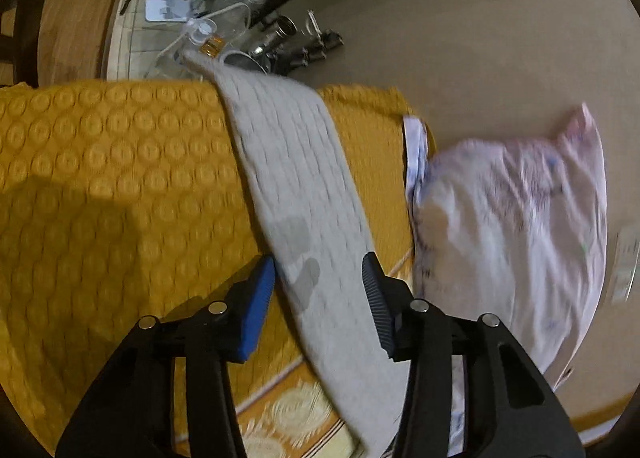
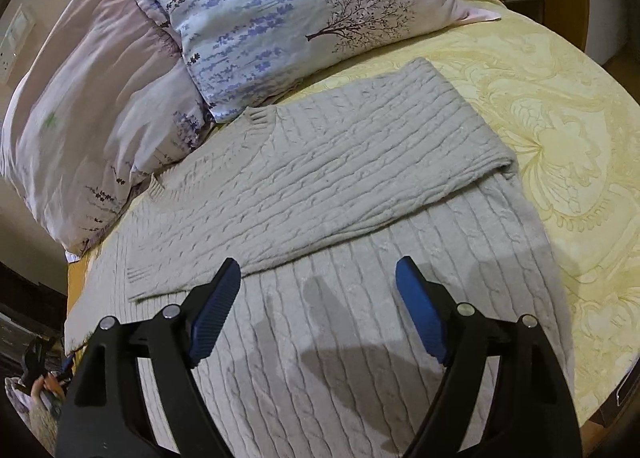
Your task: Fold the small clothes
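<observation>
Lying on the bed (image 2: 560,105): one grey knit sweater (image 2: 340,185), upper part folded over, beside two floral pillows (image 2: 280,17). Right gripper (image 2: 318,298) above it, jaws spread, empty. Left gripper (image 1: 318,278) likewise spread over the sweater's edge.

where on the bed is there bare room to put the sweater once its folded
The cream patterned bedspread right of the grey sweater lies bare out to the bed's edge. It is crowded at the head, where the floral pillows touch the sweater's top. Both the left gripper and right gripper are open.
</observation>
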A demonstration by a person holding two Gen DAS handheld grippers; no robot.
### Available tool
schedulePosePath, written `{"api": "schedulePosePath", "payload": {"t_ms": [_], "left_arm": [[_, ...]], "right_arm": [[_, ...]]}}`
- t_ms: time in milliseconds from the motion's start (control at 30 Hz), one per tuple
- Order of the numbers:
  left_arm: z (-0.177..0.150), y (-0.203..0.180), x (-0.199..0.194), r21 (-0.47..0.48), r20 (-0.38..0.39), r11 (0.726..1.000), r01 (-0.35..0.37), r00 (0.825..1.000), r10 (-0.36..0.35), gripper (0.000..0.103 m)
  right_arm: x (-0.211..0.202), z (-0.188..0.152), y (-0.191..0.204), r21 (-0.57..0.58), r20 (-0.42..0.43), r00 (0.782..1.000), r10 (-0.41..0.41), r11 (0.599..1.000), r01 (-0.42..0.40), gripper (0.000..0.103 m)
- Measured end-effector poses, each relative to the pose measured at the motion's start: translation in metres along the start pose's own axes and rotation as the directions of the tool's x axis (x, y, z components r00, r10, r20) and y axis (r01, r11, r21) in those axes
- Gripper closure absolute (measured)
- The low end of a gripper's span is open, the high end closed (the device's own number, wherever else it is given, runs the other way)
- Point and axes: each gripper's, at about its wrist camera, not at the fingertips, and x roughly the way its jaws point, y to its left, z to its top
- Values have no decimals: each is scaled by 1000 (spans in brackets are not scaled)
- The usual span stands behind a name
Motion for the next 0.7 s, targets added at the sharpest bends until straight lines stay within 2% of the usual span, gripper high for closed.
{"api": "schedulePosePath", "payload": {"t_ms": [100,200,233,267,467,567,667,700], "left_arm": [[13,4,4,-37,20,999,15,1000,-14,62],[18,6,7,-33,15,999,4,1000,-4,83],[18,5,7,-23,16,1000,6,1000,-6,94],[17,4,6,-15,18,1000,13,1000,-13,96],[2,-29,-9,57,17,989,133,991,-134,97],[-16,-60,-15,126,-23,966,225,974,-224,97],[-46,-97,-16,200,-94,928,315,949,-302,97],[-61,-112,-15,224,-133,908,354,934,-332,97]], "right_arm": [[-2,-5,-3,4,-2,1000,-9,1000,9,23],[-2,-7,-8,10,-10,1000,-15,1000,15,23],[-2,-7,-9,12,-11,1000,-15,1000,15,23],[-2,-8,-11,14,-11,1000,-14,1000,14,23],[-2,-8,-15,16,-16,1000,1,1000,-1,22],[-1,-9,-15,12,-21,1000,13,1000,-12,22],[1,-10,-16,12,-27,999,25,1000,-25,22],[1,-10,-17,12,-29,999,29,1000,-29,22]]}}
